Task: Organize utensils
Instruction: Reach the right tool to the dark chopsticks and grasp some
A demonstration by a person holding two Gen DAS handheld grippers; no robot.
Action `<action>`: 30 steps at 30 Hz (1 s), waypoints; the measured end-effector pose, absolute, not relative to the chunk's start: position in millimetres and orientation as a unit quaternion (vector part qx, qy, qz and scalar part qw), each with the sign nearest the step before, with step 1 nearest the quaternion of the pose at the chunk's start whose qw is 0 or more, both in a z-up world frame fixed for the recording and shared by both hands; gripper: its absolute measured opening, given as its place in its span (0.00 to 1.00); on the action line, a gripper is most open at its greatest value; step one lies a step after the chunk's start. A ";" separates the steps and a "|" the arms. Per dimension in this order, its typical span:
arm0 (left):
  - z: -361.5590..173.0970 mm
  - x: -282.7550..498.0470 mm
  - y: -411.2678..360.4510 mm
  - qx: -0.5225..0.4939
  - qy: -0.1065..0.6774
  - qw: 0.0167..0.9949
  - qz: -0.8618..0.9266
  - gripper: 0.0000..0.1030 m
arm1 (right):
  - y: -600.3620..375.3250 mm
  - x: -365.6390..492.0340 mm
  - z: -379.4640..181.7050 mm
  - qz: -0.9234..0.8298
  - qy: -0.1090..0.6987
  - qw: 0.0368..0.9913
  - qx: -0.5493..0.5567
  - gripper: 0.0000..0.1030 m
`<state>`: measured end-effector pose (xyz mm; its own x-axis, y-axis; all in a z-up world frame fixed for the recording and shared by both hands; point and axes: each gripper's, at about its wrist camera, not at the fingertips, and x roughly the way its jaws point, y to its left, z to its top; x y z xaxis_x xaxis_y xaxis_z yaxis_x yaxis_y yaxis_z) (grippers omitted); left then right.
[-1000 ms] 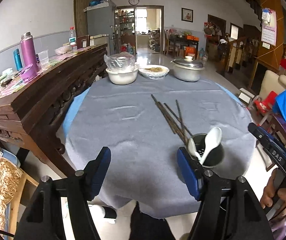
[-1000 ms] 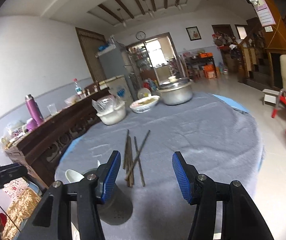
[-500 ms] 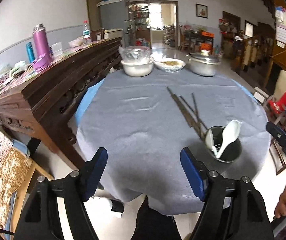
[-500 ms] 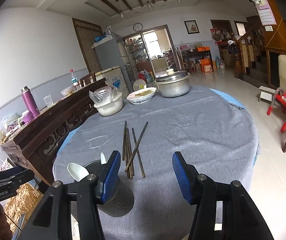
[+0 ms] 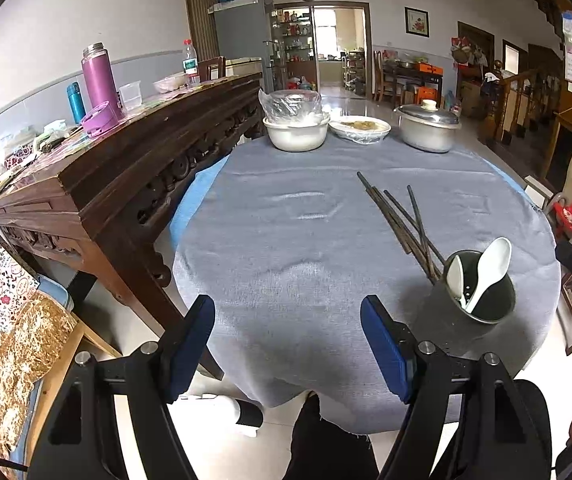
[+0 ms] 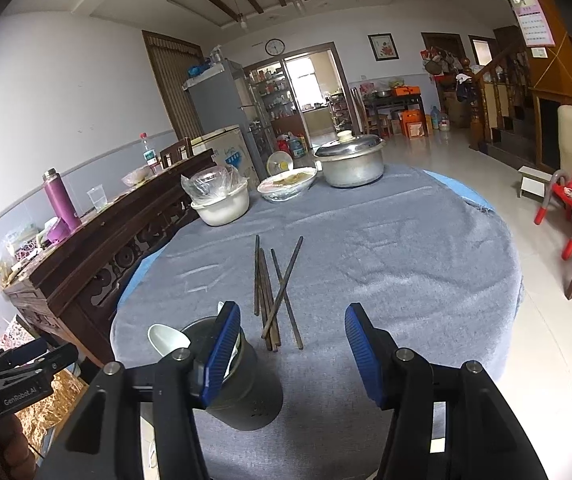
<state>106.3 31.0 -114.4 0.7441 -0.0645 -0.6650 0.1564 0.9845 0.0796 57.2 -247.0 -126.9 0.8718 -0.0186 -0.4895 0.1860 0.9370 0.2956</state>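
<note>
Your left gripper has dropped lower and tipped down over the near edge of the grey tablecloth in the last second; its jaws have spread a little wider and settled, released, with nothing between them. That leaves it well apart from everything you need, so it looks like a standby pose, not a reach.

To its right, the dark chopsticks lie loose on the cloth, their near ends just beside the metal holder, which already carries 2 white spoons.

Your right gripper has barely moved: released, empty, its left pad in front of the holder's rim and the chopstick ends just ahead. I judge the chopsticks are next, and the right side is better placed
</note>
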 end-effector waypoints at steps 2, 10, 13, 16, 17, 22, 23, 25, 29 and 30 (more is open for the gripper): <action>-117.4 110.5 32.0 0.064 0.356 0.930 -0.059 0.74 | -246.8 60.8 -129.4 -0.055 0.252 0.952 0.168 0.57; -125.8 129.8 33.6 0.069 0.366 0.926 -0.052 0.74 | -248.6 82.0 -136.5 -0.055 0.273 0.946 0.166 0.57; -128.2 137.1 33.0 0.071 0.370 0.925 -0.053 0.74 | -252.0 91.8 -137.7 -0.055 0.280 0.943 0.168 0.57; -130.9 145.3 31.0 0.074 0.375 0.923 -0.051 0.74 | -255.1 101.4 -137.7 -0.056 0.285 0.942 0.169 0.57; -132.1 147.9 30.5 0.074 0.377 0.922 -0.052 0.74 | -255.9 104.9 -137.8 -0.057 0.287 0.942 0.167 0.57; -137.6 162.4 29.3 0.074 0.386 0.918 -0.053 0.74 | -264.8 125.9 -137.7 -0.044 0.300 0.936 0.177 0.57; -138.4 165.5 29.3 0.074 0.388 0.917 -0.054 0.74 | -267.2 130.6 -137.7 -0.041 0.303 0.935 0.180 0.57; -140.7 173.0 29.5 0.075 0.392 0.915 -0.058 0.74 | -274.5 149.9 -138.1 -0.022 0.321 0.927 0.191 0.57; -143.7 192.3 30.6 0.077 0.401 0.910 -0.068 0.74 | -289.6 202.5 -143.7 0.013 0.360 0.908 0.216 0.54; -144.3 199.0 31.1 0.076 0.405 0.908 -0.072 0.74 | -293.2 216.6 -146.5 0.019 0.369 0.902 0.222 0.52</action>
